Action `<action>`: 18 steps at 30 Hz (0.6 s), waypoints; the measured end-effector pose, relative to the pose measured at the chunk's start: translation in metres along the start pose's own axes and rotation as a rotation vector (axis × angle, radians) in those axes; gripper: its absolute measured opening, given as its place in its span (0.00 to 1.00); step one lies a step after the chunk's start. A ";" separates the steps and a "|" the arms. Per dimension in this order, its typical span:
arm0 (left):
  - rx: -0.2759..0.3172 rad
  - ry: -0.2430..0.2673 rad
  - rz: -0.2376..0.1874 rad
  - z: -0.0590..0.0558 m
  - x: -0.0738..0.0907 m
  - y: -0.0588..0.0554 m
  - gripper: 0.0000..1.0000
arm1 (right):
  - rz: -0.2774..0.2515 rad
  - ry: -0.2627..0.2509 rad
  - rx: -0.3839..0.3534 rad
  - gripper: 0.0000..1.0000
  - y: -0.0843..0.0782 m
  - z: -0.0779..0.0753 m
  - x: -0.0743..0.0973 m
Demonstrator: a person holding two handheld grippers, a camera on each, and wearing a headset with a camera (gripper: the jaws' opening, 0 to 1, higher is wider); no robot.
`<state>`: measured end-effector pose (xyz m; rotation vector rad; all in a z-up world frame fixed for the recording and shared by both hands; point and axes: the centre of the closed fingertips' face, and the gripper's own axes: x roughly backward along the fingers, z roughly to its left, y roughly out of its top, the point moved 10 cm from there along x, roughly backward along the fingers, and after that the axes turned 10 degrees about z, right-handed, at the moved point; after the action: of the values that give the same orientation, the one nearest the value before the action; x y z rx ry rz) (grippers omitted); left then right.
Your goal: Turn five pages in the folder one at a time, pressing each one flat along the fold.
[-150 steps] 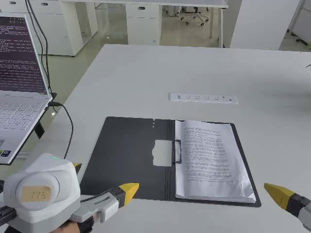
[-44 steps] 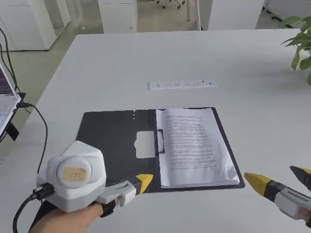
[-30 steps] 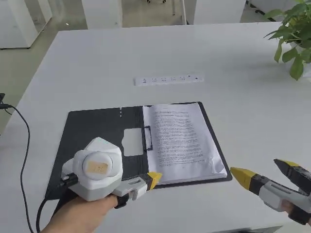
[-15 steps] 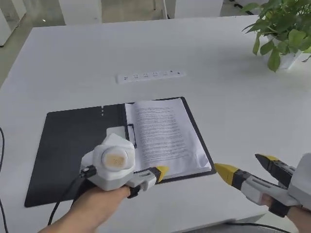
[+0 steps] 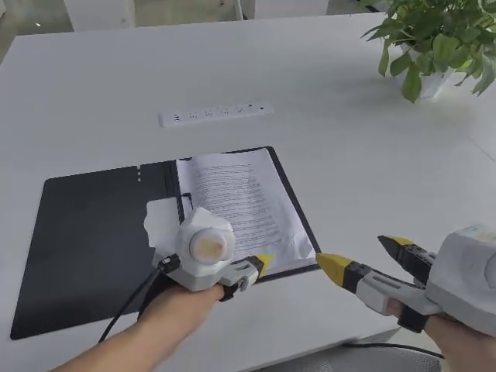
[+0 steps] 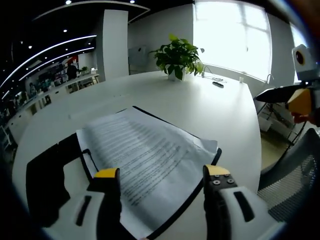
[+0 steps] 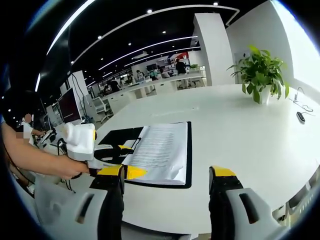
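The black folder (image 5: 77, 232) lies open on the white table, with a stack of printed pages (image 5: 232, 198) clipped to its right half. My left gripper (image 5: 256, 267) hovers open at the stack's near edge, and in the left gripper view the pages (image 6: 145, 150) lie just beyond its spread jaws (image 6: 161, 172). My right gripper (image 5: 364, 254) is open over bare table, just right of the folder's near right corner. Seen from the right gripper (image 7: 167, 171), the folder (image 7: 165, 145) lies ahead with the left gripper (image 7: 80, 140) at its near edge. Nothing is held.
A white power strip (image 5: 215, 115) lies beyond the folder. A potted plant (image 5: 434, 39) stands at the far right of the table. The table's near edge (image 5: 310, 353) runs just under both grippers. A cable (image 5: 132, 302) trails from the left gripper.
The head camera has swung right, bringing the plant into view. My left gripper has moved right to the pages' near edge. My right gripper has come in towards the folder's near right corner.
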<state>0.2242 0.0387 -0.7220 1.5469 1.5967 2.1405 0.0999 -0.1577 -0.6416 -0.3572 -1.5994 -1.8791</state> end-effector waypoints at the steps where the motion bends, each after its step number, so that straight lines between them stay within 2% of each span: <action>1: 0.001 0.002 0.003 0.000 -0.003 0.000 0.66 | -0.001 0.000 0.001 0.68 0.000 0.000 -0.001; 6: -0.002 0.006 0.028 -0.003 -0.016 -0.003 0.66 | 0.005 0.002 0.002 0.67 -0.001 -0.001 -0.005; 15: -0.005 0.026 0.029 -0.008 -0.033 -0.002 0.65 | 0.013 0.010 0.003 0.65 0.001 0.000 -0.013; 18: -0.024 0.038 0.029 -0.011 -0.037 -0.003 0.63 | 0.019 0.016 0.005 0.65 0.001 0.001 -0.017</action>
<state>0.2328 0.0122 -0.7488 1.5406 1.5637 2.2088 0.1134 -0.1518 -0.6506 -0.3536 -1.5848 -1.8590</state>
